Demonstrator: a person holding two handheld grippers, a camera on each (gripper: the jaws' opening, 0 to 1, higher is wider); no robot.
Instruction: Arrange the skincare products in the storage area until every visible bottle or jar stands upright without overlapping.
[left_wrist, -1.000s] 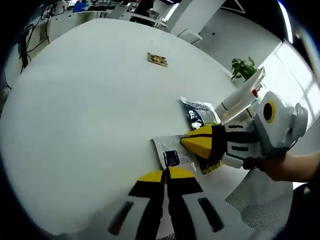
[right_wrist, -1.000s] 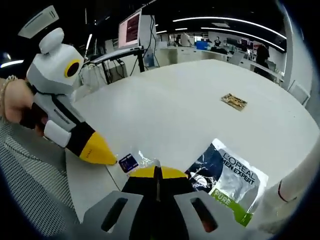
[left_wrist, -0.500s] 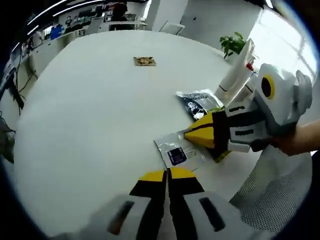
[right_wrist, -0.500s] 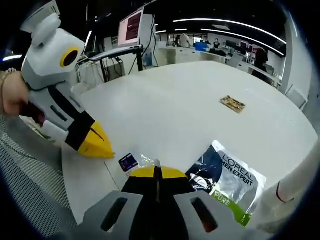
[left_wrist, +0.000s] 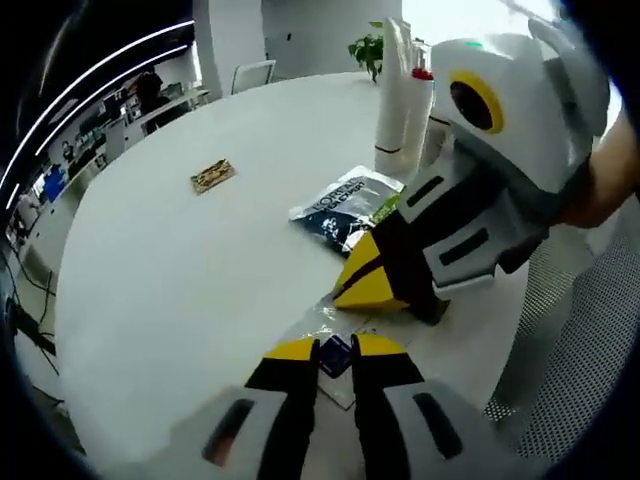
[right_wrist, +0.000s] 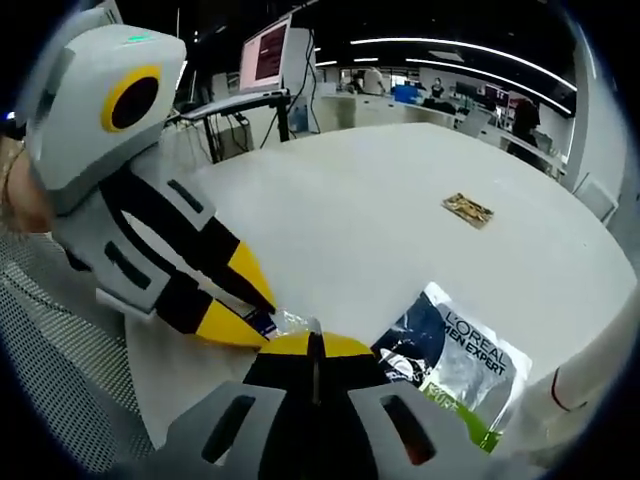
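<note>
Just sachet (left_wrist: 335, 352) (clear) between left tongs (left_wrist: 335, 345)

Small brown packet (left_wrist: 211, 176) on white table (left_wrist: 150, 270), potted plant (left_wrist: 366, 46) beyond, monitor (right_wrist: 266, 52) behind.

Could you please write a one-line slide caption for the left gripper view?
Both grippers, left and right, meet at a clear sachet on the white table.

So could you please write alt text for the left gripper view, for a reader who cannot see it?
Two yellow-tipped grippers meet over a small clear packet at the near edge of a white table: the left gripper, slightly open, straddles it, and the right gripper points in from the right. Behind lie a dark sachet and upright white bottles.
</note>
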